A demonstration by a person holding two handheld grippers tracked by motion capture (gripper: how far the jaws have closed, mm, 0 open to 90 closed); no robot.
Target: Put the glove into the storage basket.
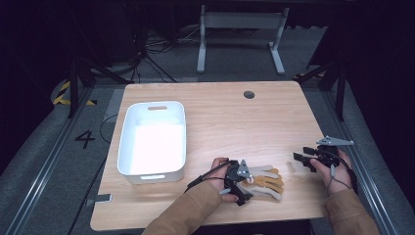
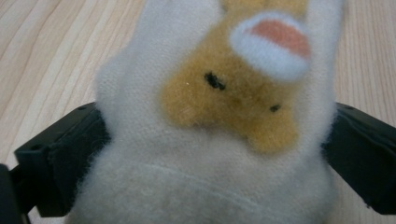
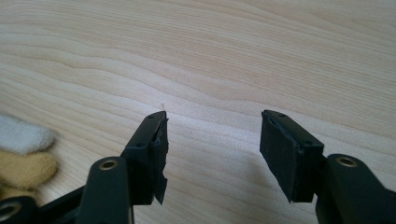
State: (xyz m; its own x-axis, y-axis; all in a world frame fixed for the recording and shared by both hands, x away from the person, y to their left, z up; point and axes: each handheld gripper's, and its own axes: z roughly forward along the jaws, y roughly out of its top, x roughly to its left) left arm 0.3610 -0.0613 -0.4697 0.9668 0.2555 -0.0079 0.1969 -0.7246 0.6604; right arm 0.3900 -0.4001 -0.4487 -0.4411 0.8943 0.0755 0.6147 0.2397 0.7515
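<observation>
A fuzzy white and tan glove [image 1: 266,182] lies flat near the table's front edge, its fingers pointing right. My left gripper [image 1: 246,187] is down at its cuff end. In the left gripper view the glove [image 2: 210,116] sits between the two black jaws, which stand wide apart on either side of the cuff, so the left gripper [image 2: 215,154] is open around it. My right gripper [image 1: 303,155] hovers to the right of the glove, apart from it. It stands open [image 3: 212,140] over bare wood, with the glove's fingertips [image 3: 23,154] at the left edge of that view.
A white plastic bin [image 1: 128,147] stands on the left part of the wooden table [image 1: 235,122]. A round cable hole [image 1: 249,94] sits near the far edge. Beyond the table are a white desk frame [image 1: 240,29] and floor cables.
</observation>
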